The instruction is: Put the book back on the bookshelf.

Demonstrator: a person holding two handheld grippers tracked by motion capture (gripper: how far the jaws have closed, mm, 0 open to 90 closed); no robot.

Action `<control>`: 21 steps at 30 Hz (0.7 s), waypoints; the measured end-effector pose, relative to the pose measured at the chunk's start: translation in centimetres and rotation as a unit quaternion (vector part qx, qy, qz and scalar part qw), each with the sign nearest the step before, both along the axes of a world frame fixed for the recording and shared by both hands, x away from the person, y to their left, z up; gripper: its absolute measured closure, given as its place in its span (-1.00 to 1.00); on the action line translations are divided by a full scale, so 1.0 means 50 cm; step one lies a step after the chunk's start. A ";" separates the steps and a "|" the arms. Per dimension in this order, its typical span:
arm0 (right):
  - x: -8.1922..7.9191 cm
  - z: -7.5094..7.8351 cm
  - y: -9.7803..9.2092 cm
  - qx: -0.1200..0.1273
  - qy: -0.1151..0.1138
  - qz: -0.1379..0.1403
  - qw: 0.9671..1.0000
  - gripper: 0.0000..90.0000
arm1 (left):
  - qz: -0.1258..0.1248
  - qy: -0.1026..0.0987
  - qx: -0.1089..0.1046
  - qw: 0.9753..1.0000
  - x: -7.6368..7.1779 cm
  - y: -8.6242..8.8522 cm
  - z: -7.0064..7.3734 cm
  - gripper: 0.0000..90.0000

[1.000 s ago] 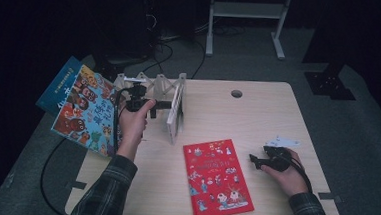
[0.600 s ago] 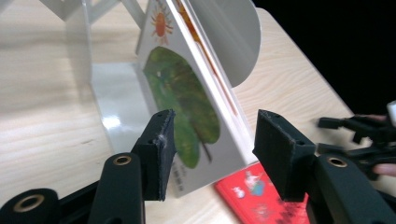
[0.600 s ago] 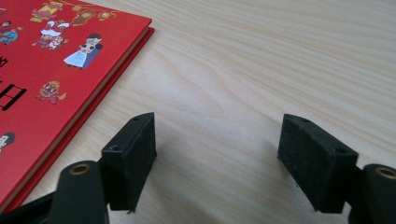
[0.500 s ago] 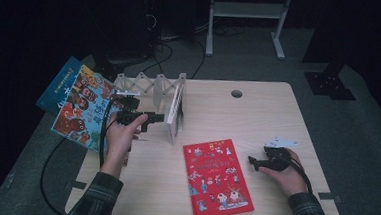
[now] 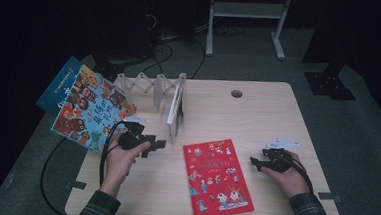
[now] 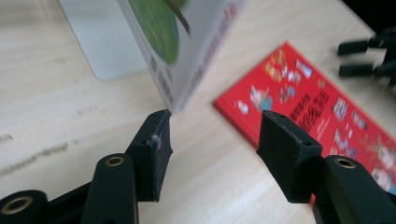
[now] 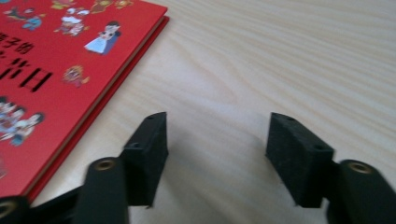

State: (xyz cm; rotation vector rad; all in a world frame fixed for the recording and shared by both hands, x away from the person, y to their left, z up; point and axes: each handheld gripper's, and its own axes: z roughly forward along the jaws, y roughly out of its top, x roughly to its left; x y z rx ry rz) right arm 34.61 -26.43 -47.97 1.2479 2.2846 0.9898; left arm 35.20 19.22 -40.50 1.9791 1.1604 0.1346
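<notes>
A red picture book [image 5: 217,177] lies flat at the table's front middle, also seen in the left gripper view [image 6: 322,116] and the right gripper view [image 7: 60,79]. An upright book [image 5: 174,111] stands in a white folding rack [image 5: 145,84]; its lower corner [image 6: 187,56] hangs just beyond my left jaws. My left gripper [image 5: 155,146] [image 6: 212,154] is open and empty, left of the red book. My right gripper [image 5: 255,163] [image 7: 217,149] rests open on the table, just right of the red book.
Two colourful books [image 5: 85,108] lean over the table's left edge, behind my left hand. A grommet hole [image 5: 236,94] sits at the back of the table. A cable [image 5: 50,164] trails off the left side. Bare wood lies right of the rack.
My left gripper has drawn back from the rack toward the front of the table and stands open with nothing in it. The right gripper has stayed put.
</notes>
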 end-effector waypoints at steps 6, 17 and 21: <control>-0.014 0.015 0.003 0.036 0.028 0.012 0.999 0.03 | -0.034 0.014 -0.008 0.999 -0.031 -0.024 -0.036 -0.05; -0.032 0.035 0.036 0.091 0.060 0.058 0.992 0.05 | -0.088 0.039 0.006 0.995 -0.056 -0.103 -0.086 -0.03; -0.032 0.032 0.047 0.098 0.071 0.067 0.990 0.05 | -0.104 0.052 0.011 0.993 -0.057 -0.134 -0.108 -0.03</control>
